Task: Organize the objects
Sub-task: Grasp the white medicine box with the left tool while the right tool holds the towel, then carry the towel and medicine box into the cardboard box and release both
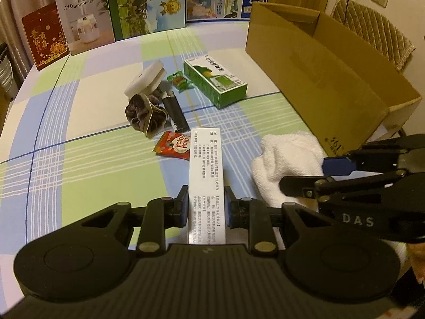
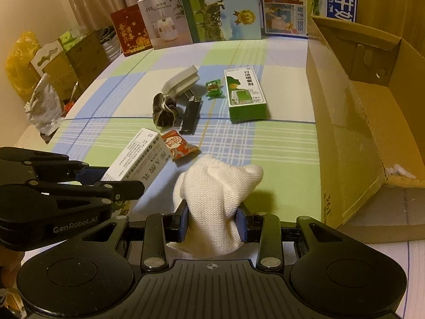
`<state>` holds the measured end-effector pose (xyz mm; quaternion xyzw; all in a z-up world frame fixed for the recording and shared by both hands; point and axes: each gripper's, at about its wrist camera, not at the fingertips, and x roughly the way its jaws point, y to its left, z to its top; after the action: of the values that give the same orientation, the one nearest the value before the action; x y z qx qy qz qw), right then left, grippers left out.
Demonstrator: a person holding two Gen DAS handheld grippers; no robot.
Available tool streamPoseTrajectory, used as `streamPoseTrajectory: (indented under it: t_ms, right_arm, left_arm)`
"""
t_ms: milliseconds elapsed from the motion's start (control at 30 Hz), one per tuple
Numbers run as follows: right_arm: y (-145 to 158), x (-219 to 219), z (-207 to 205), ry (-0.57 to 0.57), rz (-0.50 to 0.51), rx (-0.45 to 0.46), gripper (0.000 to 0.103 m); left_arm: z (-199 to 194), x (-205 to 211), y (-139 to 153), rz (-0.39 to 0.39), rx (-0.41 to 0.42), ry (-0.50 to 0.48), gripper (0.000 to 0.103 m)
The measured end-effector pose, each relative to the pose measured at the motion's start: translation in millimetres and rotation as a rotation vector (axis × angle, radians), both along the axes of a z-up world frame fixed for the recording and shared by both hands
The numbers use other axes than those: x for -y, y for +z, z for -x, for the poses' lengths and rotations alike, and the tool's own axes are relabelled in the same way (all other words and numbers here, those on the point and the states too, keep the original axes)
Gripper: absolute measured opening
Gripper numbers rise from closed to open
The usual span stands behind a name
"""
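Left gripper [image 1: 206, 210] clamped on long white carton [image 1: 206, 175], lower centre. Right gripper [image 2: 212, 224] pinching white cloth [image 2: 216, 199]. Both likely bound for cardboard box [image 2: 345, 143], right edge.

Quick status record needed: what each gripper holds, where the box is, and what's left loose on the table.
left gripper: shut on white carton
right gripper: shut on white cloth
cardboard box: open, on the table's right side
loose on table: green carton, black lighter, red snack packet, green candy, dark scrunchie, white case
tablecloth: checked
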<state>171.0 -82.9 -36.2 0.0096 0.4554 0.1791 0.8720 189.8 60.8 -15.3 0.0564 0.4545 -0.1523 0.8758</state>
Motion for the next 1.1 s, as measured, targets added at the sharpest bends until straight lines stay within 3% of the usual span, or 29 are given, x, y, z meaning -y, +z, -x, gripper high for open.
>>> streamPoseTrajectory:
  t_ms: [367, 633, 867, 1100]
  right_arm:
    - [18.8, -0.3, 4.5, -0.006, -0.012, 0.06, 0.033]
    - [48.5, 15.6, 7.9, -0.07, -0.028, 0.184, 0.033]
    - [91.4, 40.4, 11.5, -0.146, -0.077, 0.315, 0.033]
    - [125.4, 89.2, 9.8, -0.226, 0.016, 0.416, 0.033]
  left_arm:
    - [7.1, -1.6, 23.3, 0.034, 0.048, 0.021, 0.021]
    - [7.5, 5.2, 52.4, 0.061, 0.122, 0.028, 0.021]
    - [1.4, 31.0, 78.5, 0.089, 0.19, 0.001, 0.021]
    - [-3.5, 76.7, 93.9, 0.135, 0.224, -0.054, 0.021]
